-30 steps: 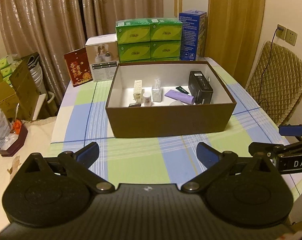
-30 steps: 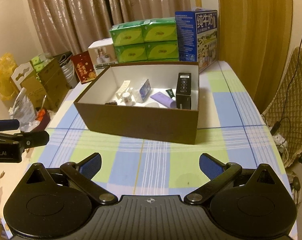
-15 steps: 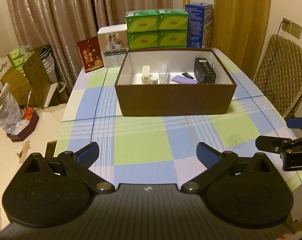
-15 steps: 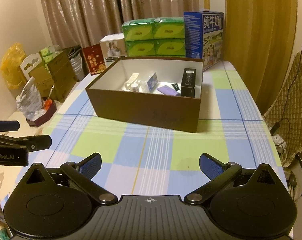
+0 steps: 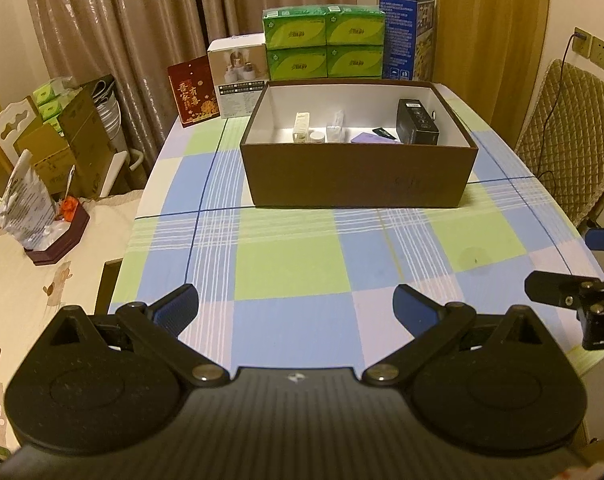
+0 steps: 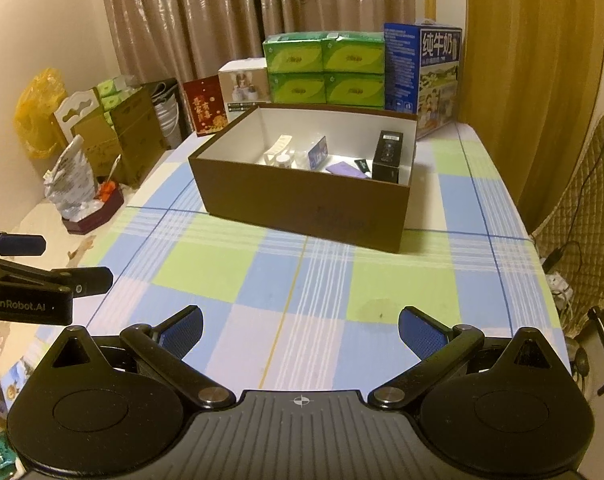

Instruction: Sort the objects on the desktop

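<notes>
The brown box (image 5: 358,176) sits toward the far half of the desk (image 5: 289,264), and the sorted things are inside it: a black carton (image 5: 416,122) standing at the right end, a purple flat item (image 5: 372,138) beside it, and small white packages and a little jar (image 5: 317,137) toward the left. No loose object shows on the checked cloth between the box and the claws, so the sorting looks finished or close to it, and this reads as the step of pulling clear. The left claw (image 5: 295,307) hangs over the near edge of the desk with its jaws spread wide and nothing between them; the right claw (image 6: 300,327) is equally wide and empty, well apart from the box. If anything is left to gather, it lies outside both views, so the next move calls for looking around first. Behind the box stand green tissue packs (image 5: 324,42), a blue milk carton (image 6: 422,76), a white box (image 5: 237,76) and a red card (image 5: 191,94), none in the way. A quilted chair (image 5: 570,144) is at the right.
</notes>
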Action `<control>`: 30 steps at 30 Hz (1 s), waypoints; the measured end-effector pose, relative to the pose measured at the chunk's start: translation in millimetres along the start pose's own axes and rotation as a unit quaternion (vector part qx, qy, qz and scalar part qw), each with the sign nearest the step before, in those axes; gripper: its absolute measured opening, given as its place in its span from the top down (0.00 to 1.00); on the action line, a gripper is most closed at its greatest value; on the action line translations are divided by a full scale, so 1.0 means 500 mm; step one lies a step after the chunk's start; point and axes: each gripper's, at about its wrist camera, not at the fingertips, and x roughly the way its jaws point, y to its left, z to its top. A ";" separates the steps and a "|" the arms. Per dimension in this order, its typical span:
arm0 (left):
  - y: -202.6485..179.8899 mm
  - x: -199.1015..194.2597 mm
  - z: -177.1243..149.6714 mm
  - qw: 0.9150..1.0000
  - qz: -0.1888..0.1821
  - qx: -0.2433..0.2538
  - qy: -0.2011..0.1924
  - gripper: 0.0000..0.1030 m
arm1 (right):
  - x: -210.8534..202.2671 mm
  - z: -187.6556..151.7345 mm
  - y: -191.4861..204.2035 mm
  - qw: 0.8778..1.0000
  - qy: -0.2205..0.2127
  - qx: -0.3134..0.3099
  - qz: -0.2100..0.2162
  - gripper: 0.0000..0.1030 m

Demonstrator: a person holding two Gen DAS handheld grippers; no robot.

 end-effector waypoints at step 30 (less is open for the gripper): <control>-0.013 0.004 -0.009 1.000 0.000 0.006 0.007 0.01 | 0.003 -0.017 -0.014 1.000 0.016 0.009 0.003 0.02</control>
